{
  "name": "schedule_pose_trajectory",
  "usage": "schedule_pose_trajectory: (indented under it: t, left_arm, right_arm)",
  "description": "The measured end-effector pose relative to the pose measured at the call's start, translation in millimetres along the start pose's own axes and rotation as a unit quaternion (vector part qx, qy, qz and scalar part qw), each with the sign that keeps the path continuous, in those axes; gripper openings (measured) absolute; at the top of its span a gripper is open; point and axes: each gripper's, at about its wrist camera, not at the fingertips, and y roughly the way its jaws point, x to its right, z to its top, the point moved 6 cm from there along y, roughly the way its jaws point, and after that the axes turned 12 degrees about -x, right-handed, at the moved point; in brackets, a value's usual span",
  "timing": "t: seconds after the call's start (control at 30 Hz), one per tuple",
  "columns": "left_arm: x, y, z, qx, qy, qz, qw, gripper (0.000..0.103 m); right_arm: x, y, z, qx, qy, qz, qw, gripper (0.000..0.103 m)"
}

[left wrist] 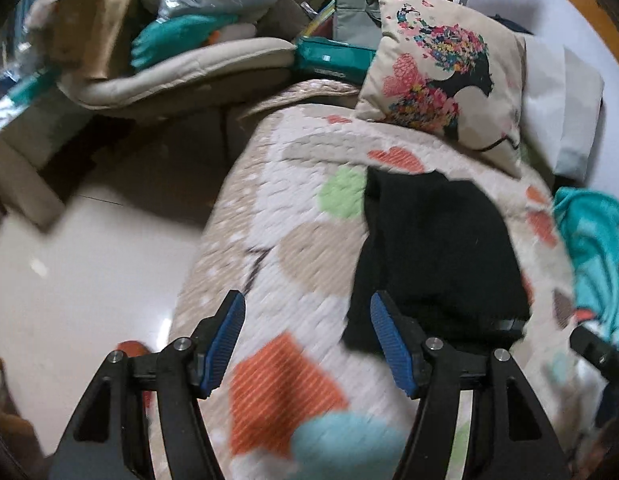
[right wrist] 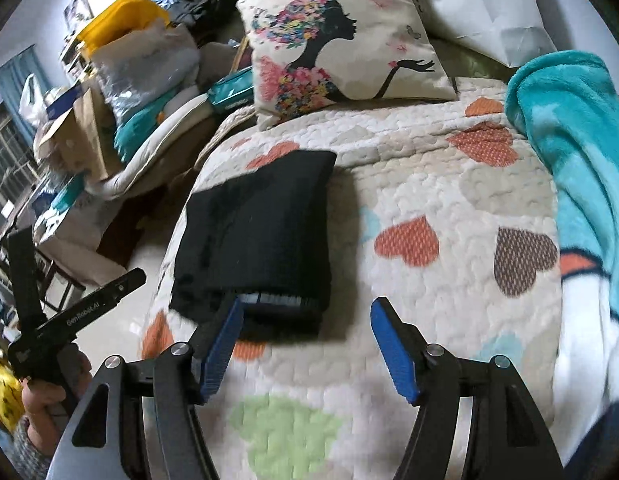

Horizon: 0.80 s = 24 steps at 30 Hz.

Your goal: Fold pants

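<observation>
1. The left gripper (left wrist: 307,340) has its jaws spread wide with nothing between them, over the heart-patterned quilt (left wrist: 293,264).
2. The right gripper (right wrist: 305,344) is likewise spread wide and empty; its left blue pad sits just in front of the near edge of the black pants (right wrist: 257,236).
3. The pants lie folded into a compact rectangle on the quilt, waistband at the near end, toward the quilt's left edge.
4. Beyond the pants, a printed pillow (right wrist: 341,48) leans at the quilt's far end.
5. A teal blanket (right wrist: 581,152) is heaped at the quilt's right side.
6. Left of the quilt, clutter (right wrist: 137,92) is piled beside the floor.
</observation>
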Motion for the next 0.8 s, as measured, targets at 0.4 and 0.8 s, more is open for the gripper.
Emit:
schedule_pose_trajectory:
  t: [0.4, 0.8]
  left_arm:
    - [38.9, -74.3, -56.1, 0.044, 0.020, 0.036, 0.9982, 0.069]
    - [43.6, -119.1, -52.4, 0.125, 0.002, 0.117, 0.9852, 0.076]
  right_arm:
    - [2.8, -15.7, -21.5, 0.025, 0.005, -0.010, 1.000, 0.072]
    - [1.8, -23.0, -47.8, 0.045, -0.047, -0.091, 0.994, 0.077]
